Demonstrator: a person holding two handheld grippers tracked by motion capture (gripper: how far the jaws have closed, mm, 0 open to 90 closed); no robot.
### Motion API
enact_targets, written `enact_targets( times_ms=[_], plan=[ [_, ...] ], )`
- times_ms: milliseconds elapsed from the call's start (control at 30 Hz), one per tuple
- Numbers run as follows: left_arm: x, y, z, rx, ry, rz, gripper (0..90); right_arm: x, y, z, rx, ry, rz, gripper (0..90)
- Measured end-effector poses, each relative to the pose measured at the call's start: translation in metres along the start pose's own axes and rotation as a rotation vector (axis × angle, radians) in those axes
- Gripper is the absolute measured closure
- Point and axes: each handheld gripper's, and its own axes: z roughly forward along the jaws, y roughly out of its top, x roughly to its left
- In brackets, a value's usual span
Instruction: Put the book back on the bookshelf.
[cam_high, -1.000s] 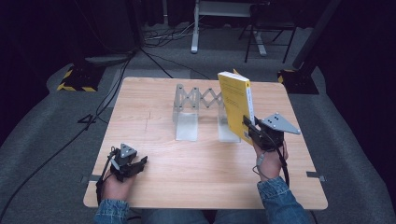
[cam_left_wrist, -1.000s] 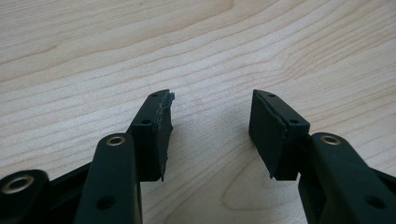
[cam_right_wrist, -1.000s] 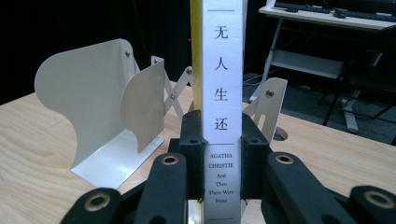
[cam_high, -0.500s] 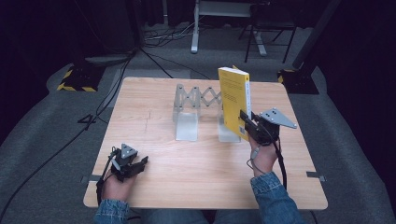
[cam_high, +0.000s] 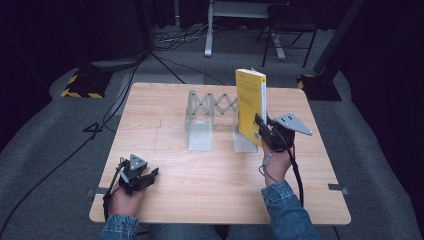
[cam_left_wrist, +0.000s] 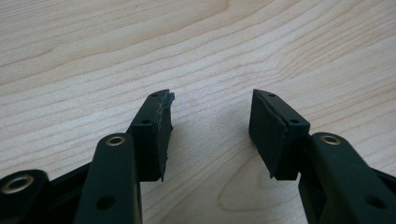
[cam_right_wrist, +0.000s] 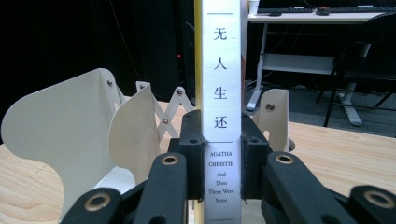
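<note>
1. One yellow book (cam_high: 249, 106) stands upright, a little right of the middle of the high view. Its white spine (cam_right_wrist: 221, 93) runs straight up the middle of the right gripper view, with black letters on it.
2. One right gripper (cam_high: 262, 129) holds the book by the lower part of its spine. Its two black jaws press on the spine from both sides, so this claw is closed tight on the book.
3. One metal book rack (cam_high: 210, 120) stands on the table in the upper middle of the high view. It has two flat end plates and one zigzag bar between them.
4. The book is at the right end plate of the rack, just beside it. I cannot tell if the book rests on the plate's foot or is lifted a bit.
5. In the right gripper view, three pale rounded plates show: two to the left of the book (cam_right_wrist: 60, 140) and one to the right of it.
6. One left gripper (cam_high: 149, 176) is at the lower left of the high view, low over the wooden table (cam_high: 165, 105). Its two jaws stand apart with bare wood between them, so this claw is open and holds nothing.
7. Two hands in blue sleeves come in from the bottom edge of the high view.
</note>
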Motion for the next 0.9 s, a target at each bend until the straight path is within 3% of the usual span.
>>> enact_targets(
  times_ms=[500, 900],
  plan=[
    [-0.001, 0.001, 0.001, -0.002, -0.008, -0.004, 48.9, -0.005, -0.007, 0.014, 0.022, -0.032, 0.035, 76.2],
    [-0.001, 0.001, 0.002, -0.004, -0.004, -0.008, 49.6, -0.004, -0.019, 0.019, 0.010, -0.048, 0.042, 76.0]
  ],
)
